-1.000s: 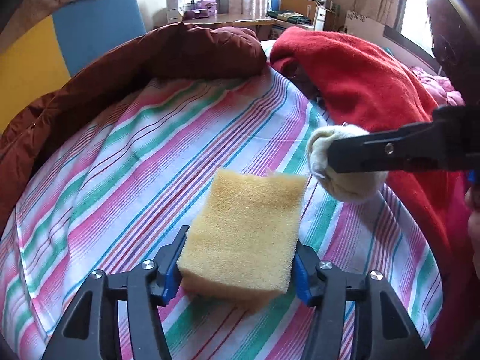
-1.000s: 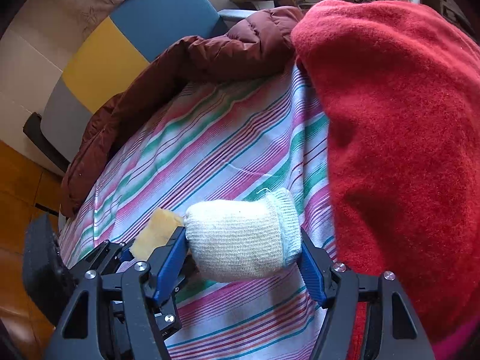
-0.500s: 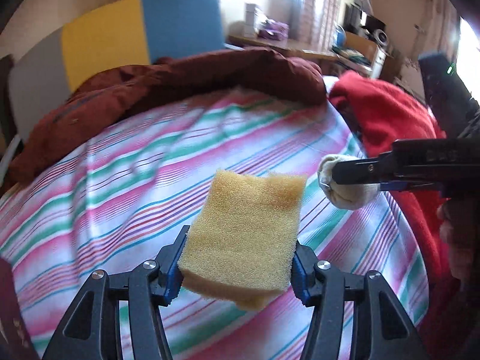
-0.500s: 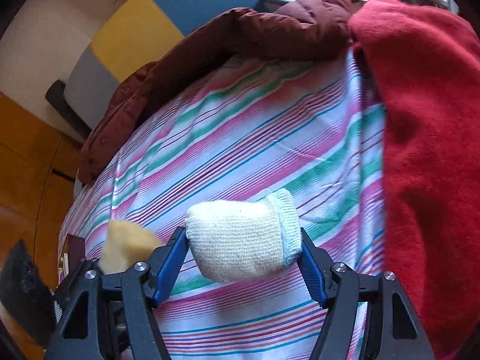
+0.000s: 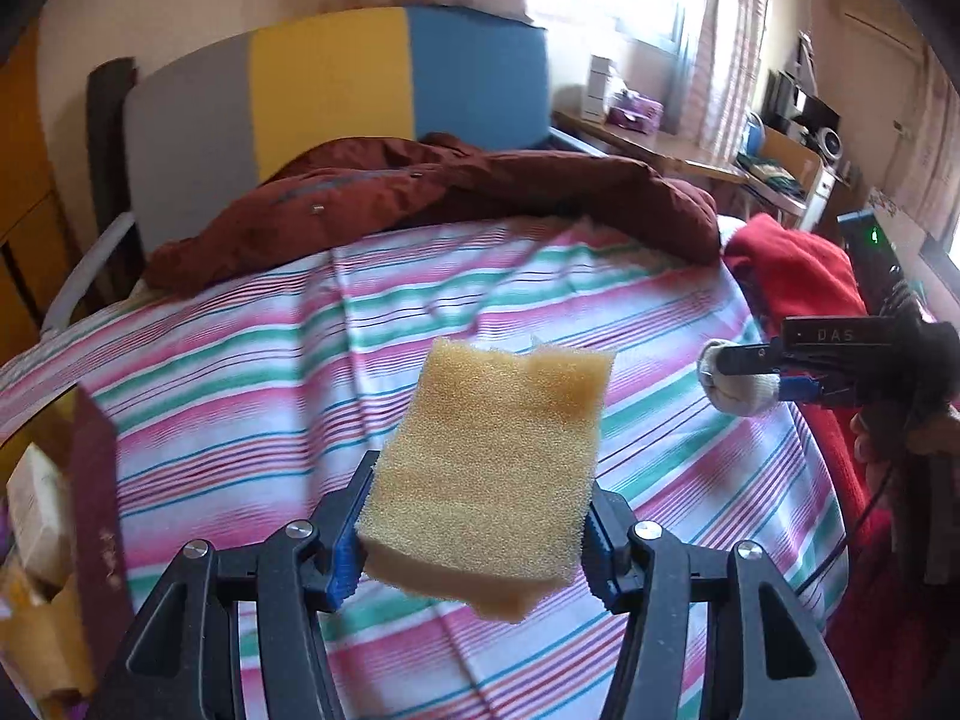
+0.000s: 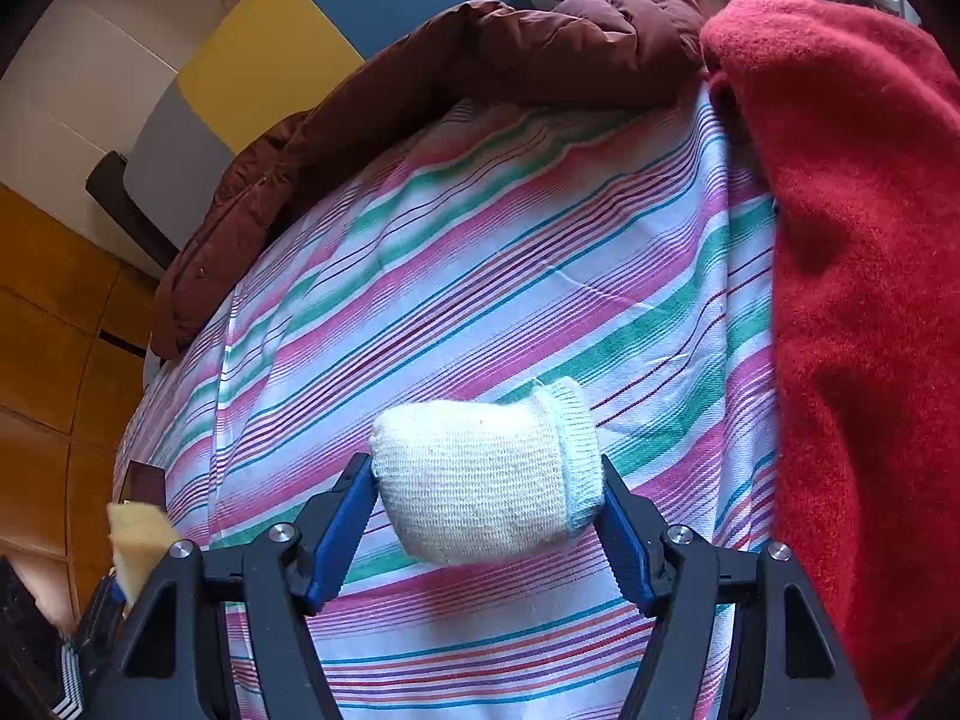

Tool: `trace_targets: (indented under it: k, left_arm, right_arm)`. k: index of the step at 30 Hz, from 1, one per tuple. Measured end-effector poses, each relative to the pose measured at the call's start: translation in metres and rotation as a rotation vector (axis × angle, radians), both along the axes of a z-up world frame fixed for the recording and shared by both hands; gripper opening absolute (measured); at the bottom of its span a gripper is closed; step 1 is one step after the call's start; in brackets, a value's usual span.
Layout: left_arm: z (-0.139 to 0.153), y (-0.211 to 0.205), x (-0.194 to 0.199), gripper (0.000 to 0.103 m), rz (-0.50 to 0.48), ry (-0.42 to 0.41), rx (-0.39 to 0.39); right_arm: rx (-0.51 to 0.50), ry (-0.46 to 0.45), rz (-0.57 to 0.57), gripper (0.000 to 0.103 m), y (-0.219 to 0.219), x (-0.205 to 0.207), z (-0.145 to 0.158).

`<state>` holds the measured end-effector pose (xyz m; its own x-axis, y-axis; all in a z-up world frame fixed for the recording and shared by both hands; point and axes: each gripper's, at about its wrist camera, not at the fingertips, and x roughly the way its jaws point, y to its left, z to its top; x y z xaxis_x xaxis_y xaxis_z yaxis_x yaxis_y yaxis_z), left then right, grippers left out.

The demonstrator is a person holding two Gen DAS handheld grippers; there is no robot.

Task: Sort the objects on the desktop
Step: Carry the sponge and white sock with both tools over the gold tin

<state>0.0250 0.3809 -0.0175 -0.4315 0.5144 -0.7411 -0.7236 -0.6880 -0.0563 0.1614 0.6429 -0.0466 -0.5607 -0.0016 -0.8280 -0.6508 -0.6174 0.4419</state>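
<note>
Lettering "DAS" marks the right hand-held gripper (image 5: 744, 375) clamping a rolled sock (image 5: 741, 393).

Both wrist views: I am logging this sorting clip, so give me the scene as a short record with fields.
surface: striped sheet
left gripper: shut on yellow sponge, held above the sheet
right gripper: shut on rolled white sock
far edge: brown padded jacket
right side: red blanket
lower left of left view: dark red book, cardboard box

The right gripper (image 5: 741, 381) bears the letters "DAS".
</note>
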Motion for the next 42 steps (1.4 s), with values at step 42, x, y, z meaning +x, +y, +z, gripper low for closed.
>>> trace_targets:
  k: [42]
  left_arm:
    - [0.000, -0.323, -0.082, 0.059, 0.598, 0.016, 0.023]
  right_arm:
    - [0.147, 0.210, 0.778, 0.070, -0.360, -0.193, 0.076]
